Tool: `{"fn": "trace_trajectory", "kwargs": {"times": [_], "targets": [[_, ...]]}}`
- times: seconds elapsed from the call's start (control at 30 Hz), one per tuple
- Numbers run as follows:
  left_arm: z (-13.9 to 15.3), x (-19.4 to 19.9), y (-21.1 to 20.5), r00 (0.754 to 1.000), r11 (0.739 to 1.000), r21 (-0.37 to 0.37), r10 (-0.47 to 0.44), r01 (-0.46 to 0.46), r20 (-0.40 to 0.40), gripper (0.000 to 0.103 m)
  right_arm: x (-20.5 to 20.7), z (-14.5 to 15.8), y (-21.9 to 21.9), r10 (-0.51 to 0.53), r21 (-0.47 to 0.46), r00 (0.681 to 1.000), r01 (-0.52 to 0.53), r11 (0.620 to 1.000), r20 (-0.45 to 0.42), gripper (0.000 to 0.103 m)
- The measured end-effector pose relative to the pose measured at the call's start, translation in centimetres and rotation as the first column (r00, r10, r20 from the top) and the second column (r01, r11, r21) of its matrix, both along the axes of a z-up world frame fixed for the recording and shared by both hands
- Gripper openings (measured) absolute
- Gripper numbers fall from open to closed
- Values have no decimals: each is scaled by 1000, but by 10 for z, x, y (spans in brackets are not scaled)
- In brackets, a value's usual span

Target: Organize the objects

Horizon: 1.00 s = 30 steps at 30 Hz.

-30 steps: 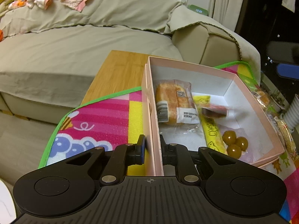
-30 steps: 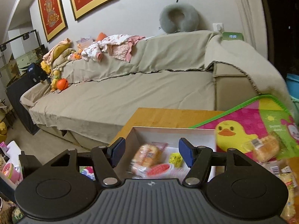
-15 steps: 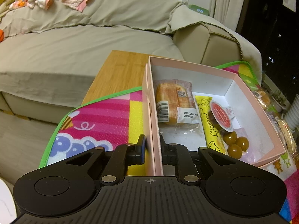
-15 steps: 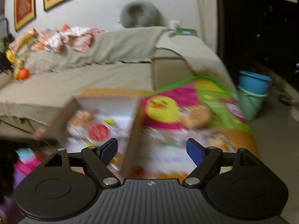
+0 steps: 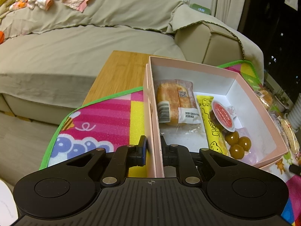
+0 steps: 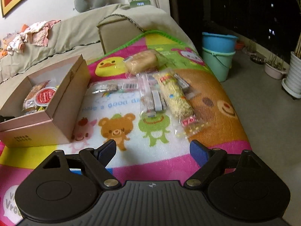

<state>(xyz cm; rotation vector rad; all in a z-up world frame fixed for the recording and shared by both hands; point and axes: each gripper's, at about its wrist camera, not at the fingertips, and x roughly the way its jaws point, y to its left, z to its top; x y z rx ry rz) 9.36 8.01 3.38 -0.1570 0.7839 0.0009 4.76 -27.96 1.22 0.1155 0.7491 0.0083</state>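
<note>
Snack packets (image 6: 169, 96) are scattered mid-table; the pink box (image 5: 156, 124) wall near the table's left edge is clamped by the left gripper (image 5: 152, 150); the right gripper (image 6: 152, 150) fingers, just widened, are empty.

The right gripper (image 6: 152, 151) swung from the box (image 6: 62, 101) to the loose snacks (image 6: 175, 96), its jaws opening.

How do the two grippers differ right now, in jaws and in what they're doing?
The left gripper is shut on the near wall of the pink box, steadying it; the right gripper holds nothing, and its jaws have just been opening. The left sits at the box; the right hangs over the play mat, facing the loose snack packets. Both are black with blue pads.
</note>
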Motion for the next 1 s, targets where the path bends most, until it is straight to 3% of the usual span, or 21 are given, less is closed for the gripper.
{"fn": "trace_trajectory", "kwargs": {"times": [0.17, 0.27, 0.5, 0.57, 0.63, 0.77, 1.0], "targets": [[0, 0, 0, 1000, 1000, 2, 1, -1, -2, 14, 31, 32, 2, 73, 28, 995, -75, 997, 71, 88], [-1, 1, 1, 1000, 1000, -1, 3, -3, -5, 14, 80, 48, 3, 61, 62, 995, -66, 996, 78, 99], [-2, 1, 2, 1000, 1000, -3, 4, -4, -4, 14, 219, 28, 2, -115, 245, 987, 139, 959, -111, 99], [-2, 1, 2, 1000, 1000, -3, 3, -3, -4, 14, 246, 18, 15, -124, 174, 982, 148, 974, -140, 91], [-2, 1, 2, 1000, 1000, -4, 0, 0, -2, 15, 258, 9, 26, -109, 95, 982, 124, 988, -153, 61], [-3, 2, 4, 1000, 1000, -12, -5, 5, -2, 15, 243, 15, 27, -29, 77, 990, 40, 996, -136, 56], [-3, 2, 3, 1000, 1000, -15, 1, -1, 1, 15, 148, 61, 17, 131, 55, 991, -129, 990, -39, 56]]}}
